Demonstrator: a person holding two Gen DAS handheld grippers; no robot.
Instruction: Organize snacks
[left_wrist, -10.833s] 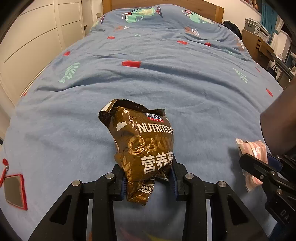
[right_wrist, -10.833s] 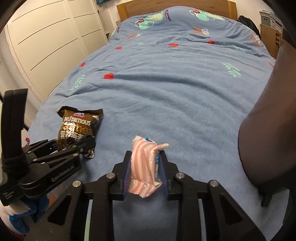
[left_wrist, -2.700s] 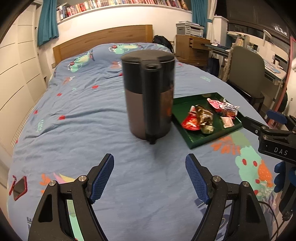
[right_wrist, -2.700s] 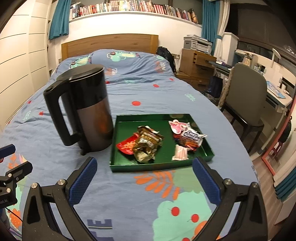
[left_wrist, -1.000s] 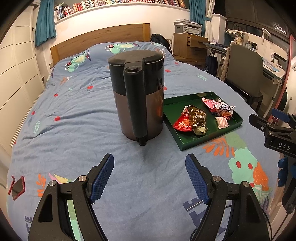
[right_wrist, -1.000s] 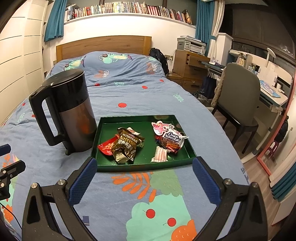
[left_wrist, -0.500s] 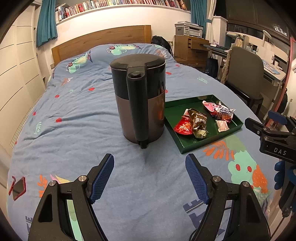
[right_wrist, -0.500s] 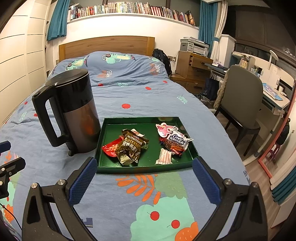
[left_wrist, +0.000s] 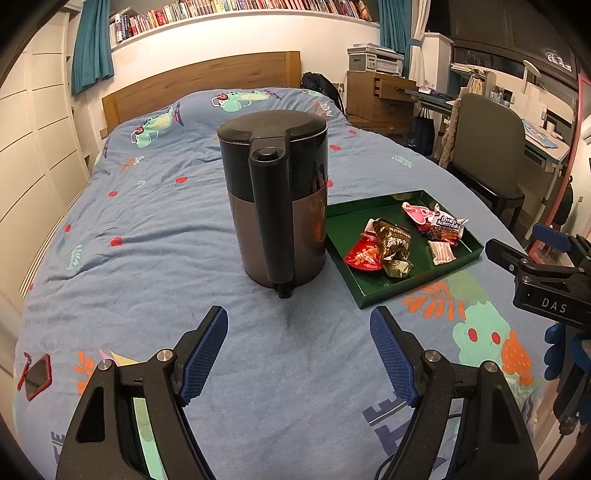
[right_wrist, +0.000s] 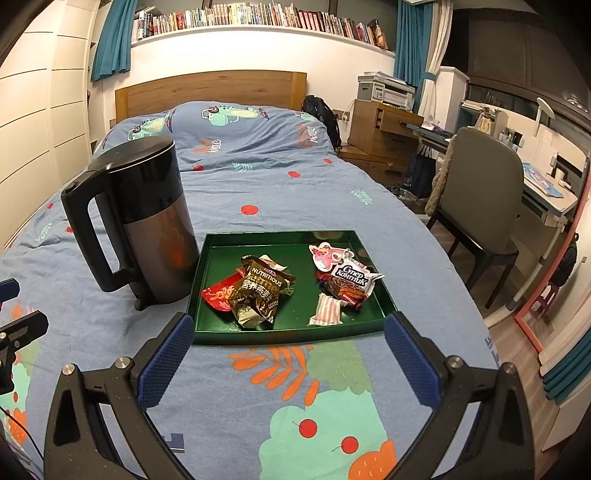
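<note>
A green tray (right_wrist: 291, 334) lies on the blue bedspread and holds several snacks: a brown NUTRITIOUS bag (right_wrist: 258, 295) over a red packet (right_wrist: 216, 295), a pink-striped packet (right_wrist: 327, 310), a brown-and-white wafer pack (right_wrist: 349, 282) and a pink pack (right_wrist: 323, 256). The tray also shows in the left wrist view (left_wrist: 384, 291). My right gripper (right_wrist: 288, 360) is open and empty just in front of the tray. My left gripper (left_wrist: 299, 354) is open and empty, in front of the kettle (left_wrist: 277, 206).
A black and grey kettle (right_wrist: 144, 225) stands on the bed just left of the tray. A red-framed mirror (left_wrist: 37, 376) lies at the bed's left edge. A chair (right_wrist: 480, 206) and desk stand to the right; the wooden headboard (right_wrist: 210, 90) is at the far end.
Since 10.8 s ago both grippers let go of their snack packets, which now lie in the tray. Over the last second both grippers shifted slightly; they stay open.
</note>
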